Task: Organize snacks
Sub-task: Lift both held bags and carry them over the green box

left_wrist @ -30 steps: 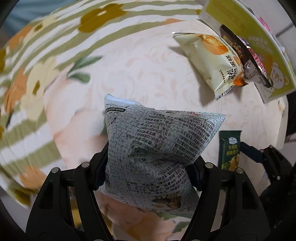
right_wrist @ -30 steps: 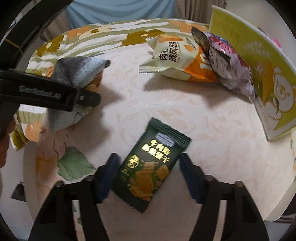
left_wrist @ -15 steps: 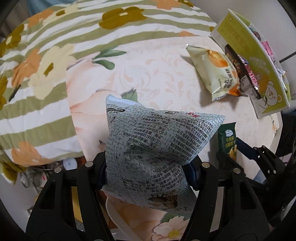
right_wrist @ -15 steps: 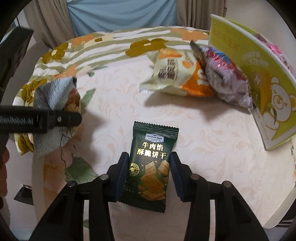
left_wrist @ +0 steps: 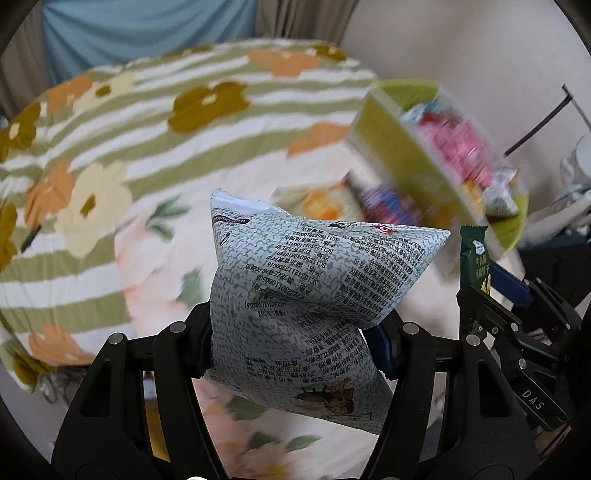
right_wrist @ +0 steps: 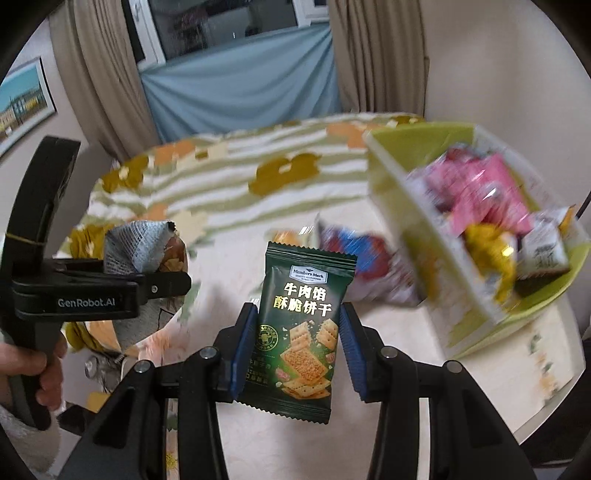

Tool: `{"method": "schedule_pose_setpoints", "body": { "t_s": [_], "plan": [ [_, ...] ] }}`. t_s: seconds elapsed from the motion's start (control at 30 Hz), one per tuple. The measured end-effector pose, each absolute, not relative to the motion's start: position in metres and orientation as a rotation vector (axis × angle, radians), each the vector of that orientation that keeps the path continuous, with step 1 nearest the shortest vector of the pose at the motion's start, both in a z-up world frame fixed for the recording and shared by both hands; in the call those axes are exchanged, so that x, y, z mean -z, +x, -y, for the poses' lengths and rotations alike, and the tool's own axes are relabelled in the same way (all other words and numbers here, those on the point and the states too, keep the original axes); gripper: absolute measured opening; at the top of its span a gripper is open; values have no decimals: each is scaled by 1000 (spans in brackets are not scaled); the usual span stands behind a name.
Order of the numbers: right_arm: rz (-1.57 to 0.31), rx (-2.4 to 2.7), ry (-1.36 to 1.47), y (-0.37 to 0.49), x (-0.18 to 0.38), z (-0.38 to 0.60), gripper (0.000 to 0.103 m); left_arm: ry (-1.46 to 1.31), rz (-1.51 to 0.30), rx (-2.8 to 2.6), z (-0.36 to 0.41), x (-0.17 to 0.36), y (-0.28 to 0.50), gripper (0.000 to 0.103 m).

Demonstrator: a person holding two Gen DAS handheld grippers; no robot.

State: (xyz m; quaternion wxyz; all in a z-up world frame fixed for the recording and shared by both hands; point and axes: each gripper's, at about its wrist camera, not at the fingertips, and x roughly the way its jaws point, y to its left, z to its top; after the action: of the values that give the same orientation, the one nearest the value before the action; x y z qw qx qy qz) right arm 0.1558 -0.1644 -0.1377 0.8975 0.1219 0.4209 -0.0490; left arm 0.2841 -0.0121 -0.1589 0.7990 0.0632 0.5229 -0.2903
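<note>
Since a second ago: both snacks lifted clear of the table [right_wrist: 369,424], seen from higher and farther back, with curtains [right_wrist: 373,55] and window [right_wrist: 229,22] now in the right wrist view. Background streaked with blur, box and far packets soft.

Far left in the right wrist view: a hand [right_wrist: 44,373] wrapped round the black handle of the left claw [left_wrist: 295,339]. Jaws of that claw narrowed slightly within the last second and now clamped on the grey bag [left_wrist: 306,295], pinching its waist from both sides. Bag puffed above the pads and flared below them, printed back toward the camera, text upside down, upper corners well forward of the fingertips. Bag in the air over the floral cloth [left_wrist: 147,147].

Middle: right claw [right_wrist: 295,339], jaws wide round the packet a second ago, closing since then and now pressed on the green packet [right_wrist: 299,332]. Blue pads against its two long edges at about mid-height. Packet upright, front toward the camera, top seal above the fingertips, bottom seal hanging below the pads, off the table.

Right: green box [right_wrist: 443,258], open top showing pink and yellow packets inside. Two packets [right_wrist: 354,262] on the table against its near wall, too blurred to read.
</note>
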Motion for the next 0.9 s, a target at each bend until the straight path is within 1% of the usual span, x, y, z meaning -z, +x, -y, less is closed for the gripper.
{"method": "schedule_pose_setpoints", "body": {
  "t_s": [0.17, 0.3, 0.47, 0.67, 0.73, 0.77, 0.8, 0.83, 0.87, 0.9],
  "plan": [
    [-802, 79, 255, 142, 99, 223, 41, 72, -1030, 640, 71, 112, 270, 62],
    [-773, 77, 246, 131, 80, 273, 41, 47, -993, 669, 131, 94, 261, 62],
    [-752, 81, 241, 127, 78, 334, 41, 21, -973, 672, 199, 89, 256, 62],
    [-745, 46, 229, 126, 82, 386, 41, -1, -986, 623, 256, 110, 250, 63],
    [-745, 37, 227, 124, 82, 399, 41, -20, -998, 623, 270, 119, 245, 66],
    [-747, 34, 228, 124, 82, 404, 41, -24, -1000, 626, 275, 123, 244, 72],
    [-749, 32, 229, 125, 82, 411, 41, -22, -998, 619, 283, 126, 241, 78],
    [-752, 28, 232, 125, 83, 417, 41, -14, -997, 609, 286, 129, 240, 94],
    [-754, 24, 234, 125, 83, 422, 41, 1, -999, 592, 291, 132, 239, 103],
    [-757, 21, 237, 125, 83, 426, 41, 11, -1001, 581, 295, 133, 236, 103]
  ]
}}
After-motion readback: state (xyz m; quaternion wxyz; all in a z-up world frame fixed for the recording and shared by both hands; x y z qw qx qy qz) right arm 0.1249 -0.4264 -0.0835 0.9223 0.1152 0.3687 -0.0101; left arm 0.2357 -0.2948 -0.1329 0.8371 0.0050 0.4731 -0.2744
